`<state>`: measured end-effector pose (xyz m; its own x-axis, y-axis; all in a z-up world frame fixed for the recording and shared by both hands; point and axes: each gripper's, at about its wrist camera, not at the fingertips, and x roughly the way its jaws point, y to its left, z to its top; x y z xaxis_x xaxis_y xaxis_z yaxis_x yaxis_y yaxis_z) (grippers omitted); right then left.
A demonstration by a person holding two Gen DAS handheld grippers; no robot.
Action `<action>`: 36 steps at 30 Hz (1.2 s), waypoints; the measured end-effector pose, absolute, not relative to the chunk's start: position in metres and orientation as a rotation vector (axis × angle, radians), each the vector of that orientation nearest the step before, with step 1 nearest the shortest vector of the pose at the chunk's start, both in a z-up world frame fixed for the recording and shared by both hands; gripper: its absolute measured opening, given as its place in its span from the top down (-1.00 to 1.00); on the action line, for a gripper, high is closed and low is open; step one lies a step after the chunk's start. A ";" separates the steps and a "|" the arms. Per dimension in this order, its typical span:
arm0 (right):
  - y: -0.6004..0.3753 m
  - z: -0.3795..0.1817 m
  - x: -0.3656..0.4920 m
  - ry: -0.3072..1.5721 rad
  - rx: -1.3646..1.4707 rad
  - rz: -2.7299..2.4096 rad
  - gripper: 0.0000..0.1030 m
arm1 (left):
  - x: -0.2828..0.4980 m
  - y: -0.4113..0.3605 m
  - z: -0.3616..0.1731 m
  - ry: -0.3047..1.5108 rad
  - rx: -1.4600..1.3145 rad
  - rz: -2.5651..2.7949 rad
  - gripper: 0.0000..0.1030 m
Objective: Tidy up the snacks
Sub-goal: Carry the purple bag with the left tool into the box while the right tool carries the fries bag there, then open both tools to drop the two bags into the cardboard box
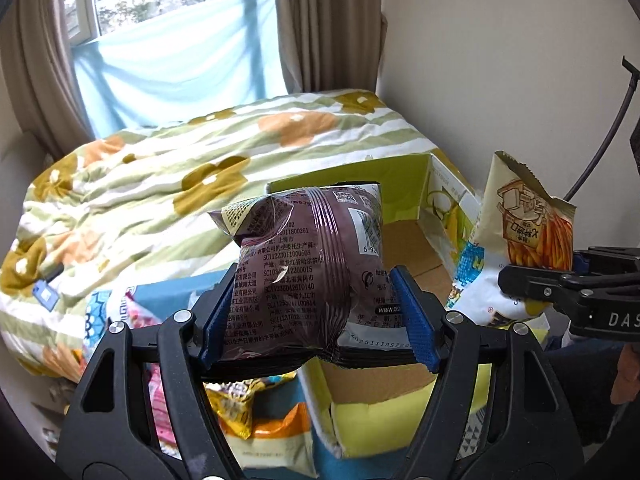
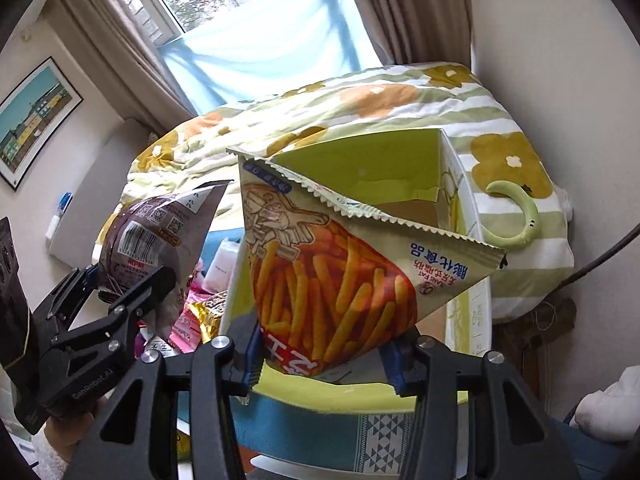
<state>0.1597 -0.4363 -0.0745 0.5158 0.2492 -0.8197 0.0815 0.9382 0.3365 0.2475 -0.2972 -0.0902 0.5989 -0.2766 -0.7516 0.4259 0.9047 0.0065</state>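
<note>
My left gripper (image 1: 318, 316) is shut on a dark purple snack bag (image 1: 304, 276) and holds it in the air over the near left edge of an open green cardboard box (image 1: 404, 188). My right gripper (image 2: 320, 354) is shut on a cream bag of fries-shaped snacks (image 2: 332, 280), held above the same box (image 2: 360, 164). The purple bag (image 2: 156, 240) and the left gripper (image 2: 120, 292) show at the left of the right wrist view. The fries bag (image 1: 528, 220) and the right gripper (image 1: 536, 280) show at the right of the left wrist view.
Several loose snack packets (image 1: 240, 404) lie on a blue cloth (image 1: 168, 292) left of the box. A bed with a flowered quilt (image 1: 168, 168) stands behind. A green curved item (image 2: 520, 220) lies on the quilt. A wall (image 1: 500, 60) is at the right.
</note>
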 end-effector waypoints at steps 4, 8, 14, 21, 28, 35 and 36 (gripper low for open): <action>-0.453 -0.082 0.179 1.035 0.385 0.050 0.14 | 0.290 -0.322 -0.110 0.882 0.223 -0.442 -0.36; -0.457 -0.090 0.203 1.020 0.346 0.006 0.14 | 0.324 -0.342 -0.130 0.937 0.243 -0.464 -0.37; -0.462 -0.112 0.235 1.060 0.348 -0.023 0.14 | 0.352 -0.349 -0.145 0.956 0.250 -0.470 -0.87; -0.465 -0.128 0.248 1.103 0.333 -0.040 0.14 | 0.340 -0.314 -0.145 0.987 0.209 -0.464 -0.88; -0.458 -0.133 0.264 1.148 0.277 -0.007 0.14 | 0.335 -0.299 -0.139 1.001 0.222 -0.409 -0.89; -0.457 -0.153 0.292 1.211 0.260 0.036 0.14 | 0.341 -0.292 -0.137 1.001 0.238 -0.377 -0.89; -0.456 -0.155 0.295 1.217 0.260 0.039 0.14 | 0.342 -0.291 -0.138 1.008 0.239 -0.374 -0.89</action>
<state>0.2947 -0.4561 -0.1548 0.3494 0.1685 -0.9217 0.1091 0.9697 0.2186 0.3422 -0.2911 -0.1381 0.4785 -0.1937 -0.8565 0.4115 0.9111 0.0239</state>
